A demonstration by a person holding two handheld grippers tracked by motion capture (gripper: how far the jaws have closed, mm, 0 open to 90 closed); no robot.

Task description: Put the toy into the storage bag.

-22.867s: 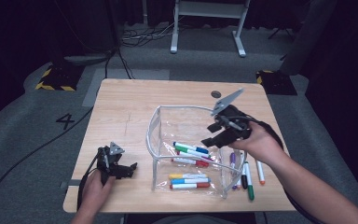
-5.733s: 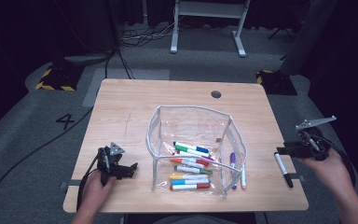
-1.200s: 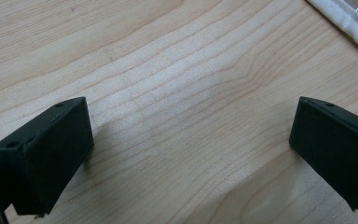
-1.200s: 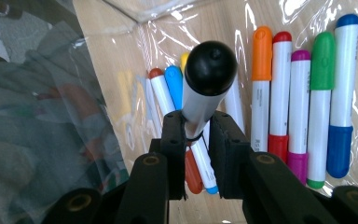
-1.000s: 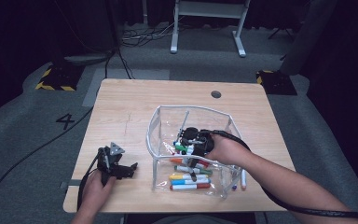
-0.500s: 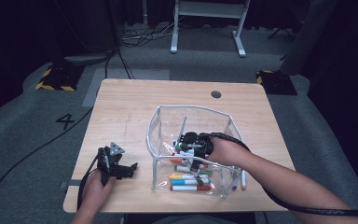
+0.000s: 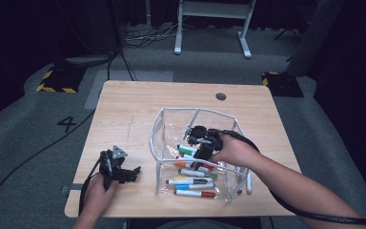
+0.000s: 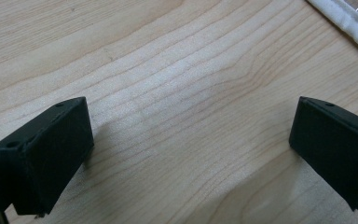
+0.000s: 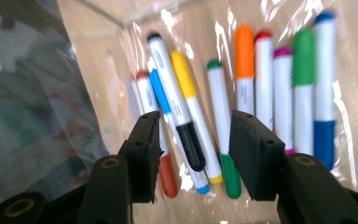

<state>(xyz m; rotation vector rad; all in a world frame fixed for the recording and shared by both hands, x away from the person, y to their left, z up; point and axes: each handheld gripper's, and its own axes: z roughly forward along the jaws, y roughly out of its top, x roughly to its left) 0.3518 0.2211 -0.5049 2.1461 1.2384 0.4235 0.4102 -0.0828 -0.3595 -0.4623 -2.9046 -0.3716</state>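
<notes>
The work in hand was gathering markers into the clear bin (image 7: 164,138) on the wooden table (image 7: 133,109). The right gripper (image 7: 198,143) hung inside the bin, above the pile; its jaws had just been opening and stood about half apart with nothing pinched between them, so the black marker (image 9: 177,116) lying loose on the bin floor below them looked to me freshly dropped. Around it in the bin lay a yellow marker (image 9: 193,107), a green marker (image 9: 221,126), an orange marker (image 9: 244,70) and several more, side by side. That made most of the job done, by my reading. Still outside, just beside the bin's wall on the side toward the person's right, lay a white marker (image 7: 249,179) and what seemed another, darker one, too small to tell apart well; those remained to be fetched. The left gripper (image 7: 124,172) rested on the table, well apart from the bin on its other side, its jaws spread wide over bare wood and holding nothing.
</notes>
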